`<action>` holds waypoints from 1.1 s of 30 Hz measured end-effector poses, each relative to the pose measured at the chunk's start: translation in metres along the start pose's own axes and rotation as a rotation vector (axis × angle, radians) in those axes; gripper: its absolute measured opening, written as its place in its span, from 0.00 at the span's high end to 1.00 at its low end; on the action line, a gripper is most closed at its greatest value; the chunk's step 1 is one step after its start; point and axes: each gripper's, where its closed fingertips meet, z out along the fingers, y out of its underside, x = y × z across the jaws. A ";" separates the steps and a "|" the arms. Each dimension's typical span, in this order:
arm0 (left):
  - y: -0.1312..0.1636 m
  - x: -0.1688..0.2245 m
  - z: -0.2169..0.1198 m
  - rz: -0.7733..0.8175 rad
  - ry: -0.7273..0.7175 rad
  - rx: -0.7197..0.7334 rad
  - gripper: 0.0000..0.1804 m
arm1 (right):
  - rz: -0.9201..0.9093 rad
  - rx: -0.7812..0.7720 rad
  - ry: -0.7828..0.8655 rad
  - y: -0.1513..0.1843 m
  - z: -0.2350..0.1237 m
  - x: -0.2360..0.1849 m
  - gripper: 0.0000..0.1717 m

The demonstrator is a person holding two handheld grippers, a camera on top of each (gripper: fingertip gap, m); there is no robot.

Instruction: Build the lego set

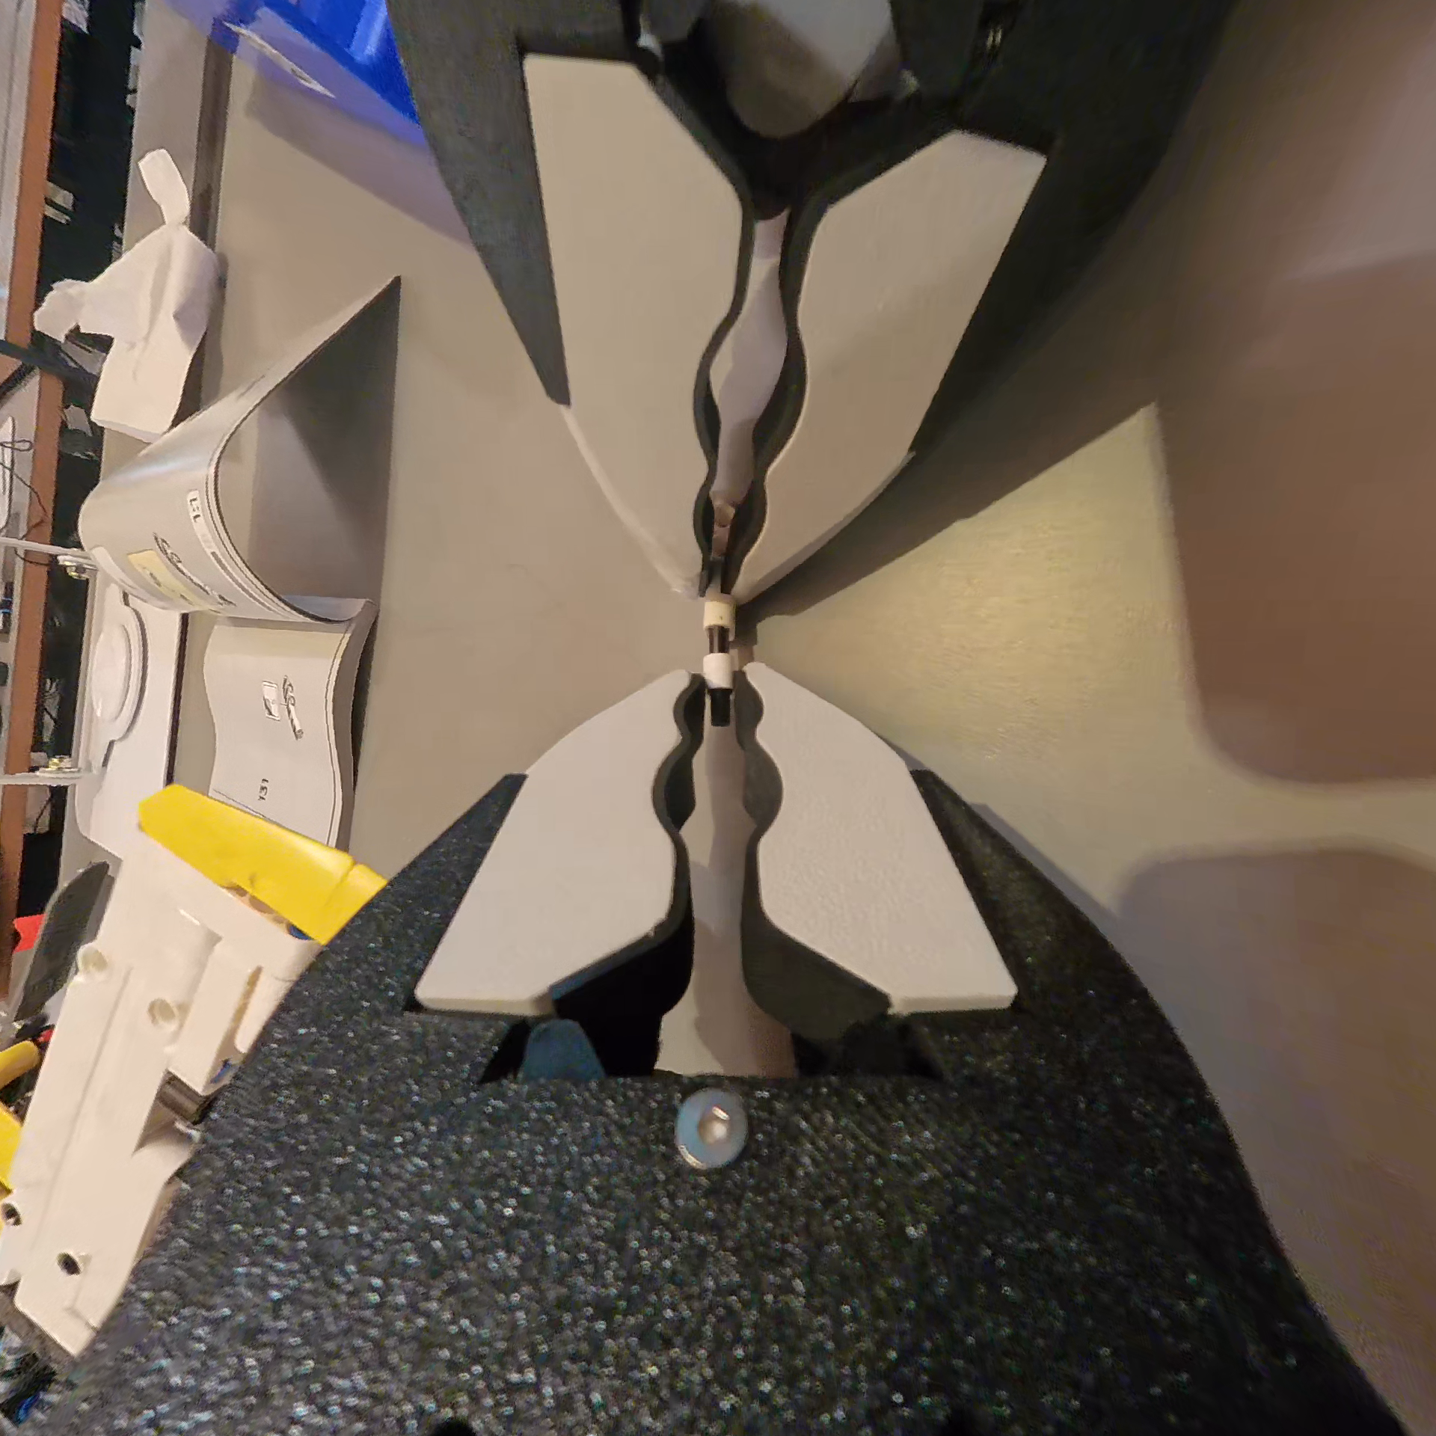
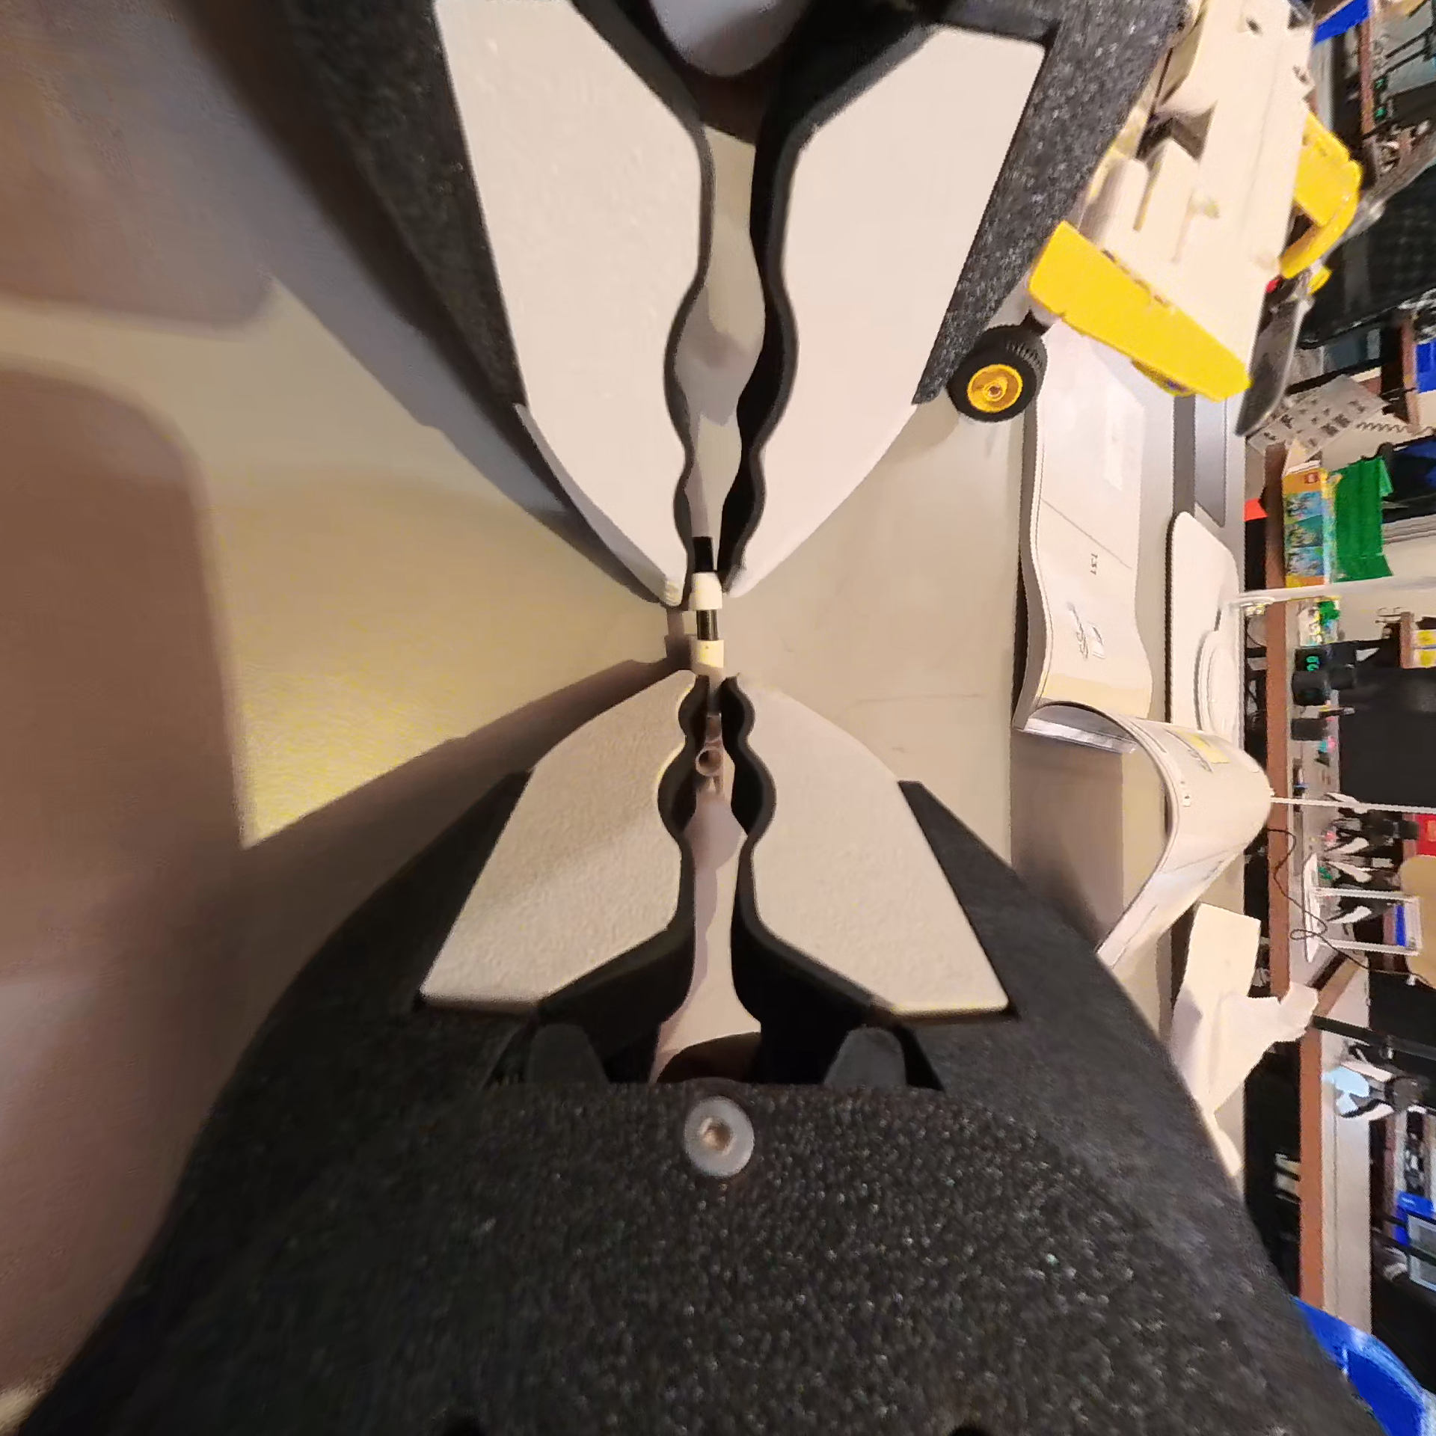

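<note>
Over the grey tabletop (image 1: 482, 435), your two grippers meet tip to tip on one small part: a thin black axle (image 1: 716, 644) carrying two white bushings (image 1: 718, 616).

Left gripper (image 1: 716, 703): jaws nearly together, pinching the black end of the axle just behind the nearer bushing (image 1: 716, 670). From the right wrist view that same end sits between the far gripper's tips, which close on it.

Right gripper (image 2: 709, 691): jaws pressed almost together on the other end of the axle (image 2: 706, 622), just behind the cream-white bushing (image 2: 707, 655). A small tan connector piece (image 2: 708, 758) sits deeper between its pads; whether the pads press on it, can't tell.

The axle hangs above the table, bridging both grippers, clear of everything else.

Around it:
- Open instruction booklet (image 1: 272, 699) lies near, pages curled up; it carries a page number and small part diagrams, which I won't read out.
- White and yellow brick-built vehicle (image 2: 1165, 256) beyond the booklet, with a black tyre on a yellow hub (image 2: 997, 383).
- Crumpled white paper bag (image 1: 140, 326) at the table edge.
- Blue bin (image 1: 326, 54) at the corner.
- Cluttered shelves (image 2: 1352, 544) behind, holding a colourful boxed set; print too small to make out.
</note>
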 end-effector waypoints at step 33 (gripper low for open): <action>-0.007 -0.004 0.001 0.050 -0.121 0.070 0.96 | -0.161 -0.032 0.266 -0.007 -0.001 0.006 0.99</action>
